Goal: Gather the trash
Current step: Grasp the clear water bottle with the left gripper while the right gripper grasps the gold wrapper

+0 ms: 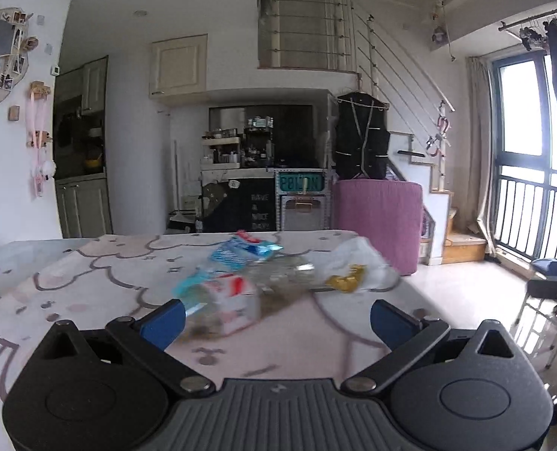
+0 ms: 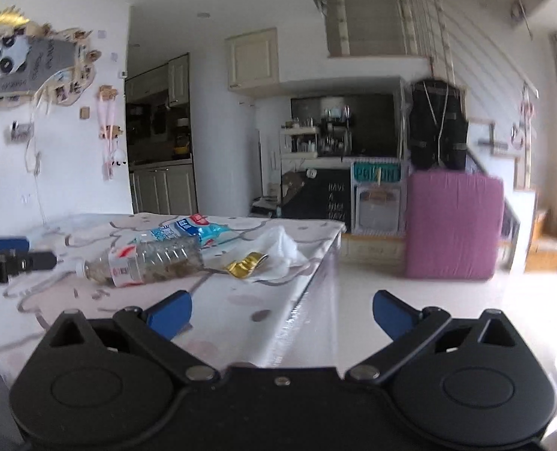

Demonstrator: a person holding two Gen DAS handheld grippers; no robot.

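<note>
Lying on its side on the table [image 2: 90,312], a clear ribbed plastic bottle [image 2: 147,263] is seen with its white cap turned toward the left of the right wrist view and a red-and-white label wrapped around its neck end; brownish residue is visible inside. The tabletop is covered by a pale pink cloth printed with grey cloud outlines under a glossy transparent sheet, whose edge reflects light at the table's corner. Just behind the bottle, a crinkled blue-and-white plastic wrapper [image 2: 199,231] with a red patch is spread flat. Beside the bottle's base, a crumpled gold foil wrapper [image 2: 246,265] is rested against a soft, wrinkled white plastic bag [image 2: 278,246].

The left gripper [image 1: 276,317] is held spread wide, its blue-padded fingers [image 1: 165,319] empty, with the blurred bottle [image 1: 222,308] just ahead of the left pad; whether they touch cannot be told. The same blue wrapper [image 1: 241,250], gold foil [image 1: 346,280] and white bag [image 1: 357,259] are seen beyond it, smeared by motion blur.

The right gripper [image 2: 282,310] is likewise held wide apart and empty, positioned over the table's near corner, well short of the trash. A dark tool with a blue pad [image 2: 8,255] is seen at the far left of that view.
</note>
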